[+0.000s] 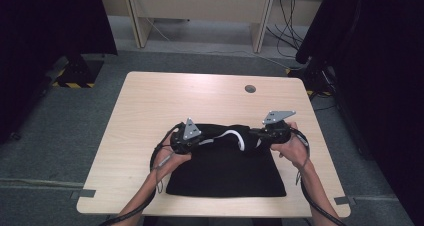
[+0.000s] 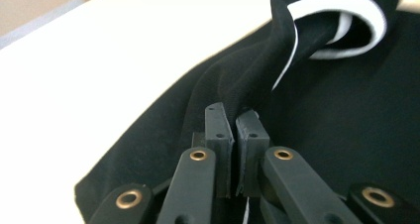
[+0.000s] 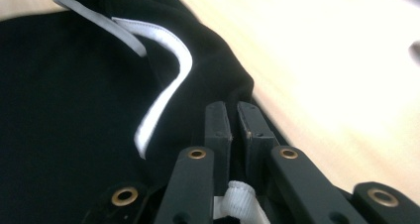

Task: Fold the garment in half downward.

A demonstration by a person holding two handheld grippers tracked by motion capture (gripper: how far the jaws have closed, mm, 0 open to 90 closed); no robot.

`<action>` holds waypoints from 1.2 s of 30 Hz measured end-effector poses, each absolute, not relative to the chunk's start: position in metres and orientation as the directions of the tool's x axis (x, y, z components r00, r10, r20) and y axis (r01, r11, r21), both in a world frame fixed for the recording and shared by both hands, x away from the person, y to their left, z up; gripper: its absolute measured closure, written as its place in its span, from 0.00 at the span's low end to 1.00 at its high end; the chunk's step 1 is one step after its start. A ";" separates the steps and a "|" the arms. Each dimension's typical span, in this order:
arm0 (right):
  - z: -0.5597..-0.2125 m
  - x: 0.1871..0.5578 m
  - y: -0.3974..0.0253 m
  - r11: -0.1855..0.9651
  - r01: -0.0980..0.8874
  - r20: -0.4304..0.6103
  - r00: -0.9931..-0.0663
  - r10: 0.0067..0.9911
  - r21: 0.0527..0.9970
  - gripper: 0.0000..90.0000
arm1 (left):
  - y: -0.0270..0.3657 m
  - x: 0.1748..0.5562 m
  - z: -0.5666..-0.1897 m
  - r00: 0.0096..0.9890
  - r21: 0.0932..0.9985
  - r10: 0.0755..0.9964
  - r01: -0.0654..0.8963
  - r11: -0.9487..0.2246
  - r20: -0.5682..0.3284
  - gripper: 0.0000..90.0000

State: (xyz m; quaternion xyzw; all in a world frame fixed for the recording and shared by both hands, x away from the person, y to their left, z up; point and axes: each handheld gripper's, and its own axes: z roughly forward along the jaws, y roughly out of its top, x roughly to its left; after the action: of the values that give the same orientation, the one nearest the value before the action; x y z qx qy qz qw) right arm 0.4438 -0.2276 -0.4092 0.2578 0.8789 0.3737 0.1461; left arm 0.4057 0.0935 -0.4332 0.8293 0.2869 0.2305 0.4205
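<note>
We see a light wooden worktop (image 1: 150,111) with a round dark cable port (image 1: 250,89) near its far right side. A black garment (image 1: 225,173) with white trim lies on the near half of the worktop, roughly centred between the person's forearms. Its near portion lies flat; its far edge is lifted and bunched into a roll between the two tools. The white trim (image 3: 163,100) curls across the bunched fabric near the right end.

The left hand-held gripper (image 2: 232,122) sits at the left end of the raised edge, its jaws clamped together on a fold of the black fabric. The right hand-held gripper (image 3: 235,117) sits at the right end, its jaws likewise closed on the fabric, with a piece of white band (image 3: 237,199) showing between the jaw bases
</note>
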 end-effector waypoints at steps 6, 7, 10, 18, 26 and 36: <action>-0.381 0.413 -0.225 0.624 0.217 -0.196 -0.828 0.525 0.751 0.94 | 0.107 0.380 -0.415 0.758 0.849 0.637 0.240 -0.470 0.138 0.95; -0.381 0.407 -0.225 0.628 0.205 -0.206 -0.831 0.517 0.750 0.94 | 0.108 0.373 -0.417 0.768 0.845 0.625 0.235 -0.480 0.142 0.95; -0.388 0.389 -0.223 0.649 0.174 -0.232 -0.840 0.490 0.740 0.94 | 0.110 0.354 -0.425 0.792 0.835 0.595 0.230 -0.500 0.138 0.94; -0.421 0.338 -0.240 0.641 0.181 -0.185 -0.868 0.461 0.746 0.87 | 0.110 0.308 -0.449 0.860 0.808 0.502 0.229 -0.543 0.093 0.84; -0.413 0.311 -0.254 0.586 0.209 -0.145 -0.855 0.498 0.783 0.58 | 0.111 0.289 -0.443 0.861 0.829 0.503 0.225 -0.513 0.077 0.59; -0.452 0.305 -0.230 0.682 0.265 -0.128 -0.875 0.467 0.681 0.46 | 0.113 0.304 -0.475 0.824 0.757 0.548 0.266 -0.598 0.144 0.41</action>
State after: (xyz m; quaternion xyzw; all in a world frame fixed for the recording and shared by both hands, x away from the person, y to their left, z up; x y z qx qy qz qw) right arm 0.3050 -0.2298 -0.4516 0.2023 0.9052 0.3434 0.1474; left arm 0.3037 0.1131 -0.4747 0.8745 0.2327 0.1842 0.3835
